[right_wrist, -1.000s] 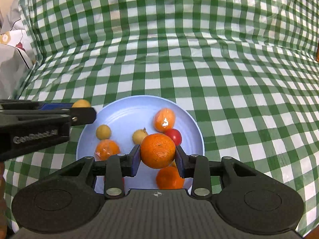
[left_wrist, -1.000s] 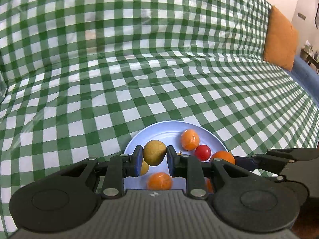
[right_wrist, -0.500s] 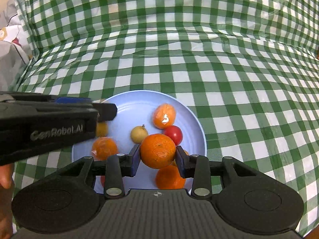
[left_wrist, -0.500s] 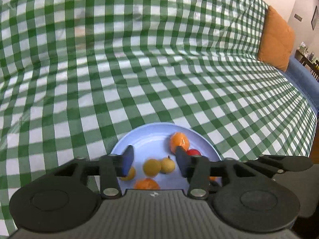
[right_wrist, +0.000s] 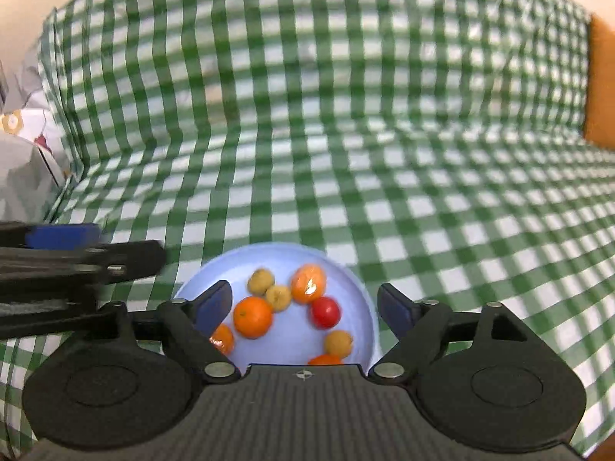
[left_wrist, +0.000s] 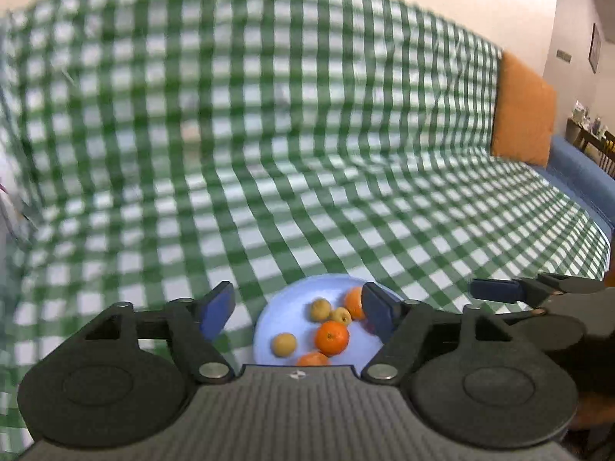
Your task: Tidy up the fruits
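L black two-finger gripper [left_wrist: 298, 305] was spread wide, holding nothing; round pale-blue plate [right_wrist: 357, 292] w/ small yellow fruits, oranges, shiny red tomato [right_wrist: 325, 311] sat on green-checked cloth. R gripper [right_wrist: 305, 303] likewise empty. Fruits prob. light, roll-prone, soft-skinned: pinch across middles, gently.

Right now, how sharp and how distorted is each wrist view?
Left wrist: checked cloth smeared by motion blur, fisheye bends its lines; plate fruit soft. Right wrist: cloth likewise blurred, glare spot on one wrapped orange fruit; red fruit fairly crisp.
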A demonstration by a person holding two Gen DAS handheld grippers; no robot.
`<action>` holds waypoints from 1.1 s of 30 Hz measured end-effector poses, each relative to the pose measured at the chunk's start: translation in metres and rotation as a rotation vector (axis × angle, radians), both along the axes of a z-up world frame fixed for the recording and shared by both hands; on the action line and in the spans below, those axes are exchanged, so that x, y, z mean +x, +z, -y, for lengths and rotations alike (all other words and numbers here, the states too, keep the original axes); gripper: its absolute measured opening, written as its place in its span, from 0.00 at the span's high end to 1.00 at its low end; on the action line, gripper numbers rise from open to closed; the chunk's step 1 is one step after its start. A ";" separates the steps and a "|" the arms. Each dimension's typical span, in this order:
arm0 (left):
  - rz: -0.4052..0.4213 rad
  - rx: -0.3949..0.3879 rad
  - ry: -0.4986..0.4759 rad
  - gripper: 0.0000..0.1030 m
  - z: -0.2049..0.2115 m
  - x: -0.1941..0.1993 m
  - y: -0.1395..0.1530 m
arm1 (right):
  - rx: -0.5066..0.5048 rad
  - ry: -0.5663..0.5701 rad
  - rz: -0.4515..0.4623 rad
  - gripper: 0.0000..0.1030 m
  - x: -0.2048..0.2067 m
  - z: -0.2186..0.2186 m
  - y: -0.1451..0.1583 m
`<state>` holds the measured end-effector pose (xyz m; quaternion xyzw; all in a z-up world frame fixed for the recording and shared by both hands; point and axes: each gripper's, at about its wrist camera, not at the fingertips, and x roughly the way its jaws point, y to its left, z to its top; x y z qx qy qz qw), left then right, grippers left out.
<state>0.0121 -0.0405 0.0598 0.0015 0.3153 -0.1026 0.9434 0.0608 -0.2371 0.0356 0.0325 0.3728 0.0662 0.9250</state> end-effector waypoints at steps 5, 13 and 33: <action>0.078 -0.023 0.072 0.18 -0.012 -0.045 0.025 | 0.038 -0.030 0.078 0.03 -0.041 0.007 0.027; -0.040 0.107 0.014 0.08 0.020 -0.077 -0.017 | -0.032 -0.036 0.086 0.01 -0.068 -0.001 0.013; -0.160 0.022 0.124 0.00 -0.001 -0.032 -0.058 | -0.060 -0.067 -0.036 0.01 -0.048 -0.004 -0.010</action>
